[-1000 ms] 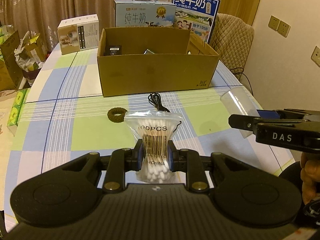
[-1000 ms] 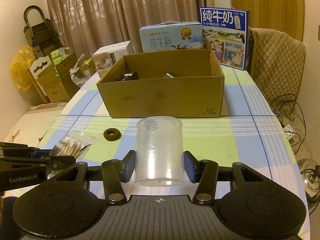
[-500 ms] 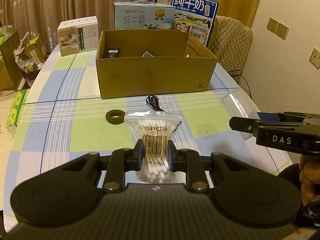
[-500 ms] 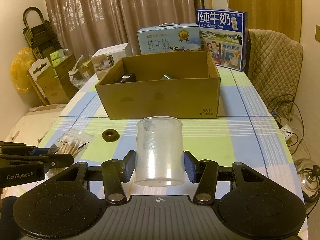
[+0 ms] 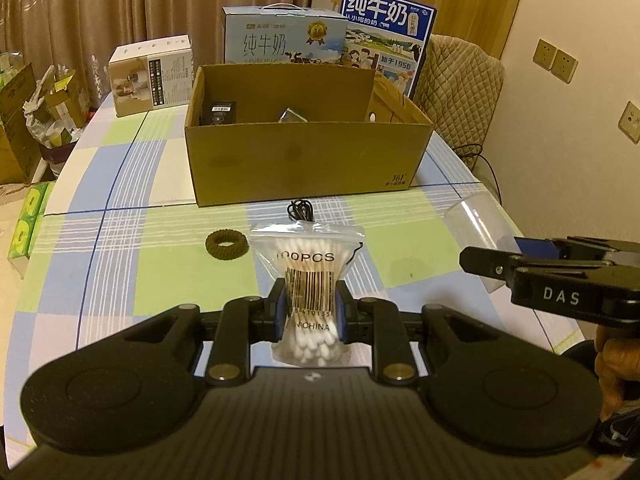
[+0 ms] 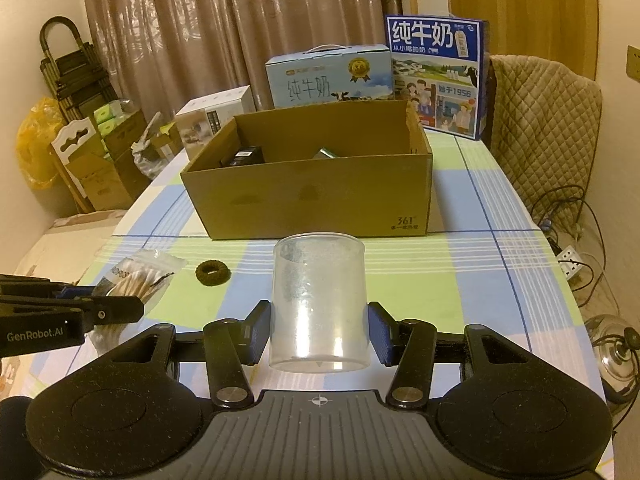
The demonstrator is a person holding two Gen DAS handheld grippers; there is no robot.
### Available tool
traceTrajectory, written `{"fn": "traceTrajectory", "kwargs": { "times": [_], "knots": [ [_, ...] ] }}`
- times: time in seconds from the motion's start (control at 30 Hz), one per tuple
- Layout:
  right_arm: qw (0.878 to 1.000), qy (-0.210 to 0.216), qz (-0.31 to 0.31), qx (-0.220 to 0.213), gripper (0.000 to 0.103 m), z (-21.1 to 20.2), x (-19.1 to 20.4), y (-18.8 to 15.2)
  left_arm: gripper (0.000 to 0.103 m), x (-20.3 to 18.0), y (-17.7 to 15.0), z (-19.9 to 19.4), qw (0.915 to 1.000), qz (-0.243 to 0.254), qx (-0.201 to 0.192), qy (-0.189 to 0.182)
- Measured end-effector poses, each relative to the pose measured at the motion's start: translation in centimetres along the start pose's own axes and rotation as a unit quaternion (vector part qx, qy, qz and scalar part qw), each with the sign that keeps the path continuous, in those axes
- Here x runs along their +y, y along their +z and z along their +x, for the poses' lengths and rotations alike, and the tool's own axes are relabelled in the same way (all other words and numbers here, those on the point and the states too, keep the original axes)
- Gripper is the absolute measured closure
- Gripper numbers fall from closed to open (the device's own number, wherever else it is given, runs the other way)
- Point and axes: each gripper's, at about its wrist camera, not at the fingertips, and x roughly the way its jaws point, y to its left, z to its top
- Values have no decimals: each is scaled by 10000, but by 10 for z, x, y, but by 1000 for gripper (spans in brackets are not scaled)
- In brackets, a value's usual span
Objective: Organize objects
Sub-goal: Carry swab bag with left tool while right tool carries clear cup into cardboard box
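The right hand-held gripper clamps a clear plastic cup upright before the cardboard box.

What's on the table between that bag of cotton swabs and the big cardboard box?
In the left wrist view, a small coiled black cable lies between the swab bag and the cardboard box.

clear smooth plastic cup, matt cardboard box, checked cloth tablecloth.

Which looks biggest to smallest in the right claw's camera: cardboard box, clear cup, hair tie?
1. cardboard box
2. clear cup, though it sits right at the lens, so its size is exaggerated
3. hair tie, plainly the smallest
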Motion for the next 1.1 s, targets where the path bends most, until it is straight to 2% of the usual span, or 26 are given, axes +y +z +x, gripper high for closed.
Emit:
{"fn": "traceTrajectory", "kwargs": {
  "times": [0.37,0.7,0.9,1.1],
  "knots": [
    [10000,-23,-25,-32,55,4,-4,7,84,-1,9,5,10000,18,-29,-26],
    [9998,-104,-85,-158,55,14,-16,36,84,1,29,16,9999,116,-80,-72],
    [9995,-91,-178,-228,55,25,-23,64,84,7,60,27,9996,148,-179,-144],
    [9994,-58,-170,-281,55,43,-33,110,84,17,110,45,9991,165,-327,-208]
  ]
}}
